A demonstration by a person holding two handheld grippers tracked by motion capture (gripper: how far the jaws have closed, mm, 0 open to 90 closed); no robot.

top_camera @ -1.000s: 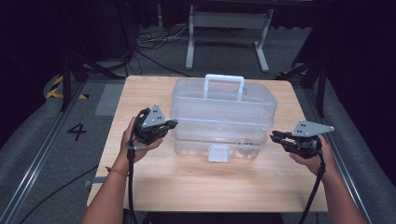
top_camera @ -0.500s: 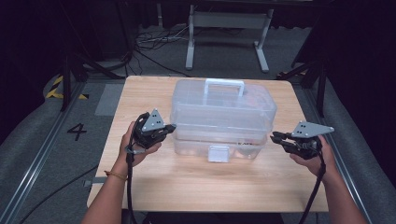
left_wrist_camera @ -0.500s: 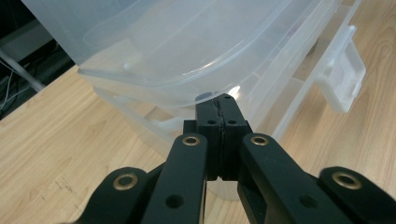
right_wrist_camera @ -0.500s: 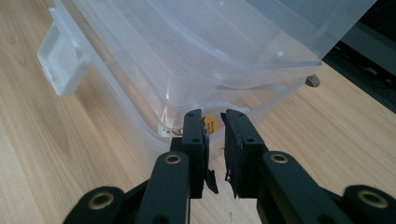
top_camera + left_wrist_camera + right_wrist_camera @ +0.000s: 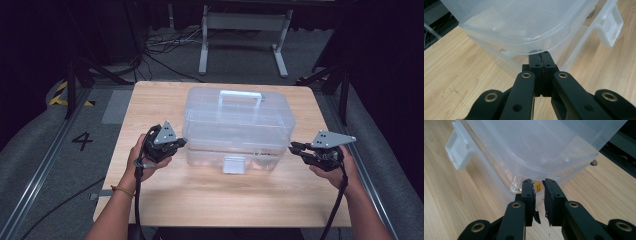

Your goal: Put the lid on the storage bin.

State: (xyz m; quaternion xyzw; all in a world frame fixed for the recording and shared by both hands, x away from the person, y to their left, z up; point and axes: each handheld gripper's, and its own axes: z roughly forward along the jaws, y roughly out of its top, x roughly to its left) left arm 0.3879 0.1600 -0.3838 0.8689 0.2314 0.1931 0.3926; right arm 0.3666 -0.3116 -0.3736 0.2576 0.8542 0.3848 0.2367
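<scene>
**Clear storage box flanked by two grippers**

A clear plastic storage box stands near the middle of the wooden table, a little toward the far edge. Its domed lid carries a white carry handle on top, and a frosted latch hangs down the near wall. The walls are see-through, so the table's grain shows through them.

The left gripper sits at the box's left end, jaws pressed together with nothing between them; in the left gripper view its tips lie just under the lid's rim, and whether they touch it cannot be told. The right gripper points at the right end, jaws nearly together with a narrow gap left, clamping nothing.

Inside the box, a small yellow thing shows past the right jaws, blurred by the plastic and not identifiable. Both gripper views cut off the box's top.
</scene>
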